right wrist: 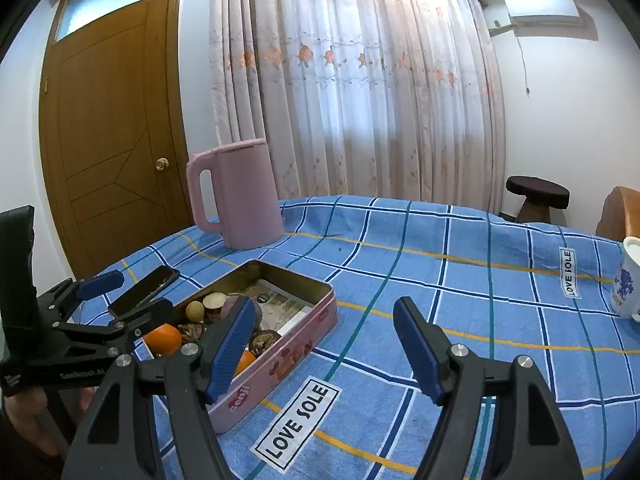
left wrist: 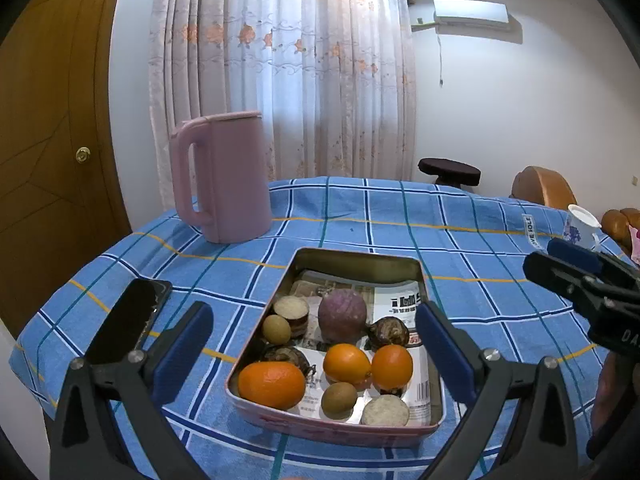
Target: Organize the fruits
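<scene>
Where finger blocks, tin [right wrist: 280, 344] half-hidden

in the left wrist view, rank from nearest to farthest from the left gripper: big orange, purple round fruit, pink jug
1. big orange, near left corner of the tin, closest to the left gripper.
2. purple round fruit, mid-tin, farther back.
3. pink jug, beyond the tin, far left.

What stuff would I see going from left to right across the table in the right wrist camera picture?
Black phone → pink jug → pink tin → "LOVE SOLE" label → white cup.
</scene>
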Available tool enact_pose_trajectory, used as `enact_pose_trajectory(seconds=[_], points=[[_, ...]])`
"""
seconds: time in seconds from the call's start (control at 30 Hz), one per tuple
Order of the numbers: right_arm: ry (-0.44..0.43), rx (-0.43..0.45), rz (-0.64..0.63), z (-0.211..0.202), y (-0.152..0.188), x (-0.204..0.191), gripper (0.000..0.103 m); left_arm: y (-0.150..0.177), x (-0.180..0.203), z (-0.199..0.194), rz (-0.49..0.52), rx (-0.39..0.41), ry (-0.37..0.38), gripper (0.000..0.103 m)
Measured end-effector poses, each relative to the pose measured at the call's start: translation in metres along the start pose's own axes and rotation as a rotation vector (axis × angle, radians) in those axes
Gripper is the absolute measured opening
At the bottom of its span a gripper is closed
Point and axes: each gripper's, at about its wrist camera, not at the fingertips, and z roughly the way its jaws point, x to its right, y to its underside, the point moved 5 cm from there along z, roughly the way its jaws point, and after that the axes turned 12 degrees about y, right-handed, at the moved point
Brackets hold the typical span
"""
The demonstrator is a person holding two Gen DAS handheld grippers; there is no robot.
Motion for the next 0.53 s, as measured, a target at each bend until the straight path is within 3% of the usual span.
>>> enact_pose_trajectory(seconds=[0.53], points=[[0.013, -0.012, -0.007, -0.0022, 0.0052, 0.0073, 0.073, 0.0037, 0.0047, 0.0032, 0.016, -0.018, -0.003, 0.103]])
